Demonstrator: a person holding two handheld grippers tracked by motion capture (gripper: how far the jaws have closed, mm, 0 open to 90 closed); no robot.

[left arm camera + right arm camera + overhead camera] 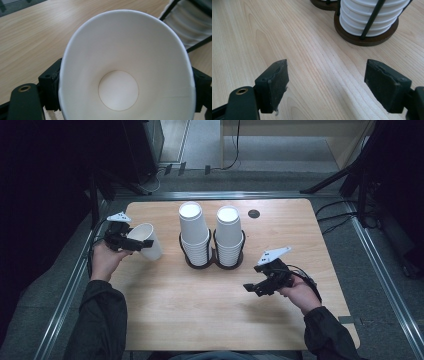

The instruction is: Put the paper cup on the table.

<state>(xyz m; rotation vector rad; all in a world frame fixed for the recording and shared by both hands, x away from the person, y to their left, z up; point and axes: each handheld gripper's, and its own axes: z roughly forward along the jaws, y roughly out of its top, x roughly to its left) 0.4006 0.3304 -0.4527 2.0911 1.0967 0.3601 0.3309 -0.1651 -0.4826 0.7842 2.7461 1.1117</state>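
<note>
High view, left tool: clamped on a single white paper cup at the left side of the wooden surface. The cup is tilted, mouth toward the hand, likely so it can be carried off on its own.
High view, cup holder: dark two-ring rack at mid-surface with two upside-down stacks, left stack and right stack, well apart from the held cup (the rack keeps them from toppling, I guess).
High view, right tool: hovers low at the right, near the rack but touching nothing.
Left gripper view, paper cup: we look straight into its mouth, round bottom visible. The black jaws press its wall from both sides, and the rim looks squeezed slightly oval.
Right gripper view, right tool: jaws stand wide apart with only bare wood between them. The right stack sits in its ring ahead, probably waiting its turn.
Writing: none readable anywhere; cups are plain white, no logo.
</note>
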